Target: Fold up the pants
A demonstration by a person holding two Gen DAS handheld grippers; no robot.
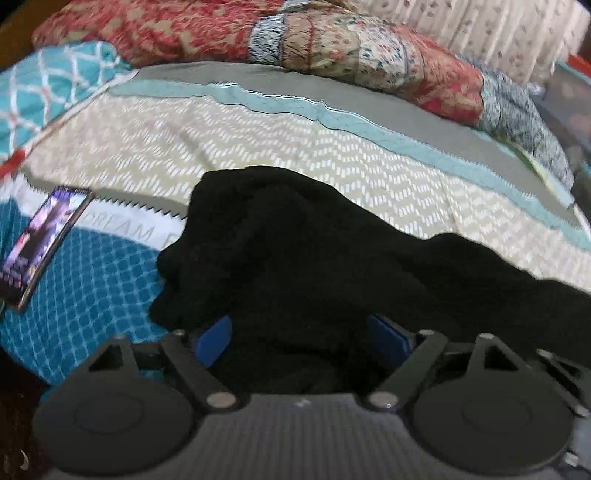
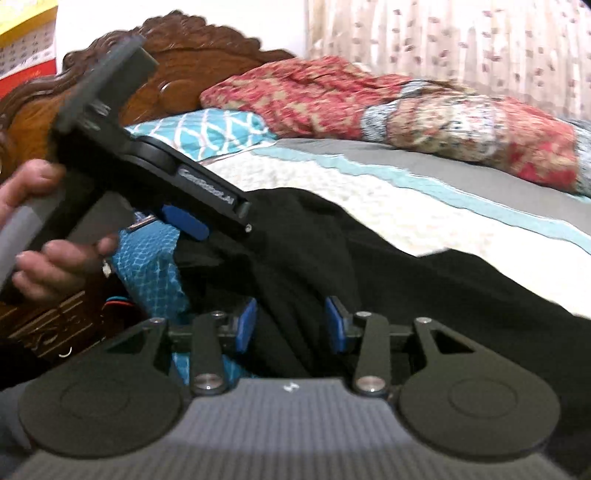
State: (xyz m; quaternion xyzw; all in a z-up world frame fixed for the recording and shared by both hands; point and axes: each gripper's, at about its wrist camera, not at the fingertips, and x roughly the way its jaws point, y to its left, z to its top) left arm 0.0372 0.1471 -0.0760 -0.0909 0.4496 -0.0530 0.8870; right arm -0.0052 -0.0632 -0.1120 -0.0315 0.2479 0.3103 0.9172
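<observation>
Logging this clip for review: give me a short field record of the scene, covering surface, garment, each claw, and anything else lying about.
surface: bed with patterned bedspread
garment: black pants, bunched and unfolded on the bed
left claw: open wide, pants fabric between the pads
right claw: partly open, pads apart with pants fabric between them
other items: phone with lit screen on the bedspread; red patterned quilt beyond the pants
</observation>
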